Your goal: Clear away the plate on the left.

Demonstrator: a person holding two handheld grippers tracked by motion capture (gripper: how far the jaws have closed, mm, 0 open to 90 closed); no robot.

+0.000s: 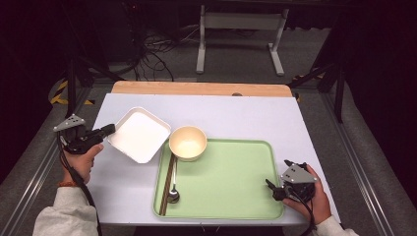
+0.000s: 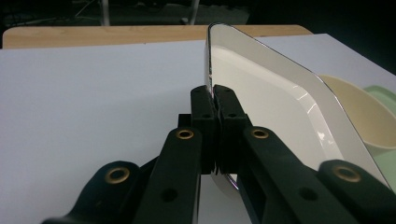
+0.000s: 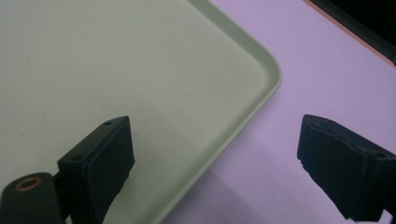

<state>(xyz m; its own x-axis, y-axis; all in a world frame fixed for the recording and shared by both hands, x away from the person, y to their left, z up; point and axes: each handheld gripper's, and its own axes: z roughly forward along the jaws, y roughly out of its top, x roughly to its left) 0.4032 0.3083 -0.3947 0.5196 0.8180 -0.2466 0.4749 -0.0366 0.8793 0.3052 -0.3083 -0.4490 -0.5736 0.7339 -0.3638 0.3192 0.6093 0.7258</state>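
Plate: on worktop beside tray, rim pinched by left gripper. Bowl, spoon, chopsticks already on tray. Right gripper: fingers spread, astride tray rim. Plate probably left to load.

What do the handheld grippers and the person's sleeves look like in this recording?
Both grippers, left gripper and right gripper, are black, each topped by a grey three-cornered plate dotted with small marks. Flat black fingers sit on arms with brass-coloured rivets. A black cable trails from the left one. The sleeves are light grey.
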